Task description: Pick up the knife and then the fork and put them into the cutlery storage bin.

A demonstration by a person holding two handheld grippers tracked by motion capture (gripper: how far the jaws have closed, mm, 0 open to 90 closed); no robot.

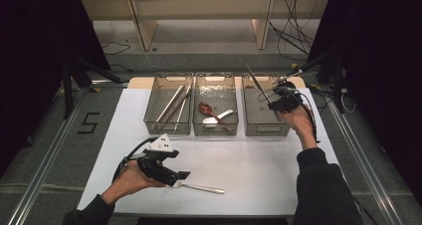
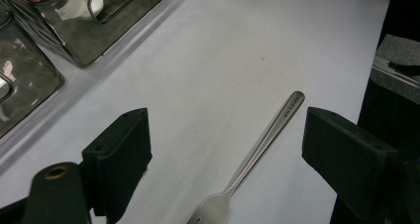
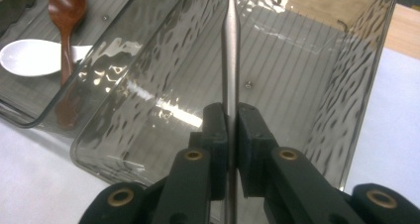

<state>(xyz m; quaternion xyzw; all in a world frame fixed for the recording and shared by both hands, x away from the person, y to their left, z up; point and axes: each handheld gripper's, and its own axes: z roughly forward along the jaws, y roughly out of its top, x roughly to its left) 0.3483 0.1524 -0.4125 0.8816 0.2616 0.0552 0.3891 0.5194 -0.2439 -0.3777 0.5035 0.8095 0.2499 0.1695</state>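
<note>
While my right gripper point(image 3: 228, 120) pinches a thin metal utensil point(image 3: 230, 50) over the empty right bin point(image 1: 265, 110), at about two o'clock on the table, my left gripper point(image 2: 225, 149) stands spread around a fork point(image 2: 262, 144) lying flat at six o'clock, touching neither pad.

A slim silver metal utensil point(image 3: 231, 50) is held upright at frame centre, over the right-hand clear ribbed plastic bin point(image 3: 317, 75). A silver metal fork point(image 2: 257, 154) lies flat at lower centre.
</note>
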